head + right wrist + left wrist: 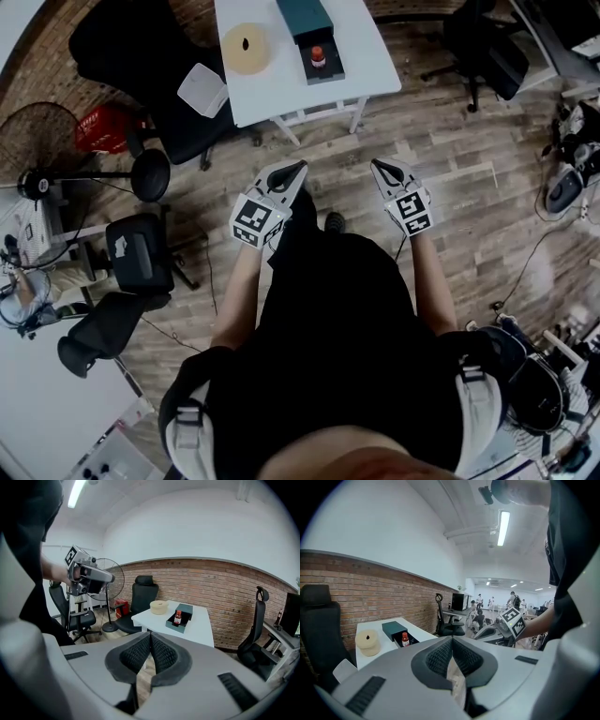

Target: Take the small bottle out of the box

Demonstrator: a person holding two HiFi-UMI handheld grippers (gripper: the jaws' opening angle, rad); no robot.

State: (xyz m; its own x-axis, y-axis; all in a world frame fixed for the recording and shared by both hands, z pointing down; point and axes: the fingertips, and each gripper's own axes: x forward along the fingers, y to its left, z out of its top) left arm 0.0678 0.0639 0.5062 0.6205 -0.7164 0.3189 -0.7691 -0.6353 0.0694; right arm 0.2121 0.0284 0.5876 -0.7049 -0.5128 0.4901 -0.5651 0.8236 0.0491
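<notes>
While the bottle [405, 640] shows everywhere, only left gripper view shows distant people [478, 614].

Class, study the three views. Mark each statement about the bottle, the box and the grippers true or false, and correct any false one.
1. The small bottle stands in the open box on the white table. True.
2. The left gripper and the right gripper are over the wooden floor, short of the table. True.
3. The right gripper grips the small bottle. False: its jaws are shut on nothing.
4. The beige round object lies inside the box. False: it sits on the table beside the box.
</notes>
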